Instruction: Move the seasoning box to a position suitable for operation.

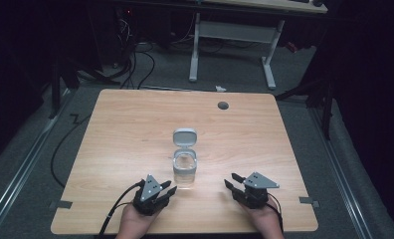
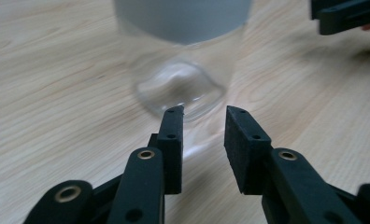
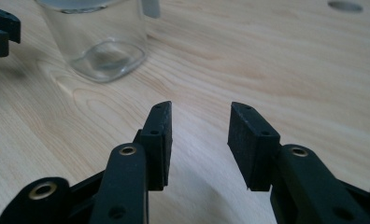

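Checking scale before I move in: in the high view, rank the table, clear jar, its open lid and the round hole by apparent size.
1. table
2. clear jar
3. open lid
4. round hole

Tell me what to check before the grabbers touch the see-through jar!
1. Jar standing upright on the table: ok.
2. Grey lid flipped open, standing up at the far side of the jar: ok.
3. Left gripper open with nothing between its jaws, tips just short of the jar's base: ok.
4. Right gripper open with nothing between its jaws, off to the jar's side and apart from it: ok.
5. Anything inside the jar: it looks empty, but the clear walls make it hard to judge: cannot tell.
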Action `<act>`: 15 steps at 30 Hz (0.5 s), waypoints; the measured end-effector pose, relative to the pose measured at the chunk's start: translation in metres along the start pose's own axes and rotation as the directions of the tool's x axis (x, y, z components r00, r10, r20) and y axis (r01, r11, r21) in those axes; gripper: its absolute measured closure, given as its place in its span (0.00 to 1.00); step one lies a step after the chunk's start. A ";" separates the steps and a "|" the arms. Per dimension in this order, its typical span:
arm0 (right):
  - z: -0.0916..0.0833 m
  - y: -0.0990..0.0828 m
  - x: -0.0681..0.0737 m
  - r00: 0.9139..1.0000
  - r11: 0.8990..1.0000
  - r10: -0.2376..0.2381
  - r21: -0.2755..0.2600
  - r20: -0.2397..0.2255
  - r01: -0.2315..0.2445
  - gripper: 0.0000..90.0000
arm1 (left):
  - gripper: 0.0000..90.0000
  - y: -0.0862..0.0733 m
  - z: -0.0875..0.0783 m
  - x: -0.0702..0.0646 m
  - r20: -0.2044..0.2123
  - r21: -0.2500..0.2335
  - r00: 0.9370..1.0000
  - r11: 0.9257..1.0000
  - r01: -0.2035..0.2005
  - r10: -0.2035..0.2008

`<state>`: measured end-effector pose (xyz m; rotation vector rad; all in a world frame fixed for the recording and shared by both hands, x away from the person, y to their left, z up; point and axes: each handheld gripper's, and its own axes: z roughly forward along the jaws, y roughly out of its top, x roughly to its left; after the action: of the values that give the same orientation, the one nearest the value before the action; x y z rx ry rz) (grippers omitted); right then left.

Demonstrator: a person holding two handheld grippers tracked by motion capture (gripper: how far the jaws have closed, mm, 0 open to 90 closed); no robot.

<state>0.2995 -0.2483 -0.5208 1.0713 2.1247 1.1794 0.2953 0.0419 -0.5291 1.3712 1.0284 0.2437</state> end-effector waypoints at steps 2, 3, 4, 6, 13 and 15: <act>0.005 0.005 0.002 1.000 1.000 0.013 0.018 0.002 -0.013 0.65 | 0.78 0.000 0.004 -0.006 0.023 -0.005 1.000 1.000 0.003 -0.003; 0.005 0.005 0.002 1.000 1.000 0.013 0.018 0.002 -0.013 0.65 | 0.78 0.000 0.004 -0.006 0.023 -0.005 1.000 1.000 0.003 -0.003; 0.008 0.010 0.003 0.999 0.999 0.041 0.024 0.012 -0.041 0.65 | 0.78 0.000 0.007 -0.008 0.032 -0.008 0.999 1.000 0.003 -0.002; 0.011 0.017 0.005 0.998 0.998 0.053 0.029 0.016 -0.053 0.70 | 0.79 -0.004 0.015 -0.013 0.037 0.006 0.999 0.999 -0.031 0.031; 0.031 0.040 0.004 0.994 0.994 0.105 0.021 0.020 -0.105 0.86 | 0.88 -0.010 0.020 -0.012 0.026 0.023 0.999 0.999 -0.028 0.027; 0.039 0.048 0.003 0.994 0.994 0.109 0.017 0.017 -0.110 0.92 | 0.92 -0.009 0.020 -0.010 0.023 0.031 1.000 0.999 -0.013 0.013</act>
<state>0.3443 -0.2117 -0.4994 1.2150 2.0916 1.1993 0.3002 0.0185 -0.5355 1.4058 1.0080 0.2222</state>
